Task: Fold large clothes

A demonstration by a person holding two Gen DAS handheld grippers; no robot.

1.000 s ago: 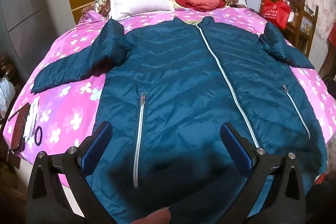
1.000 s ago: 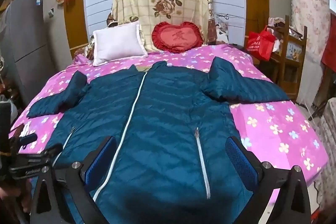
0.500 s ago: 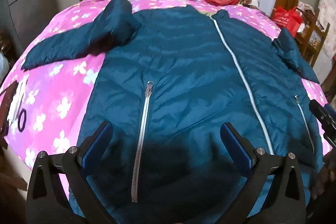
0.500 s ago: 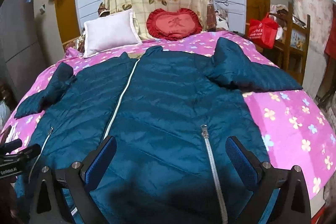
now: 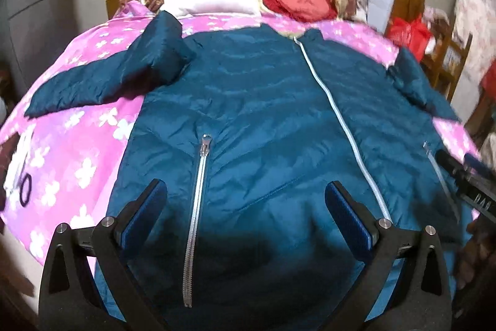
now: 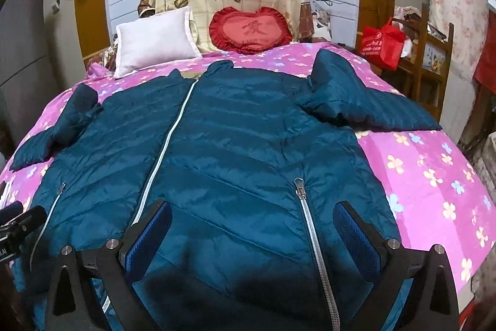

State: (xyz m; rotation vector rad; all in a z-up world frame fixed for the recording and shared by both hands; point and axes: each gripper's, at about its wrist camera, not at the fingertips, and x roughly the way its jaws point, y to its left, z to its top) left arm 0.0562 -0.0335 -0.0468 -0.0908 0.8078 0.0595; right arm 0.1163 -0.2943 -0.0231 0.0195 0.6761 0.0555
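A large teal puffer jacket (image 5: 263,120) lies front up and zipped on the pink flowered bed (image 5: 83,145), sleeves spread to both sides. It also shows in the right wrist view (image 6: 235,151). My left gripper (image 5: 245,200) is open and empty, low over the jacket's hem, straddling the left pocket zipper (image 5: 198,185). My right gripper (image 6: 252,222) is open and empty, low over the hem on the other side, by the right pocket zipper (image 6: 307,225). Each gripper's tip shows at the edge of the other's view.
A white pillow (image 6: 155,42) and a red heart cushion (image 6: 251,30) lie at the head of the bed. A red bag (image 6: 383,45) sits on a wooden shelf at the right. A hair tie (image 5: 24,186) and small items lie at the bed's left edge.
Both grippers have moved forward and lower over the jacket's hem. The jaws stayed open.
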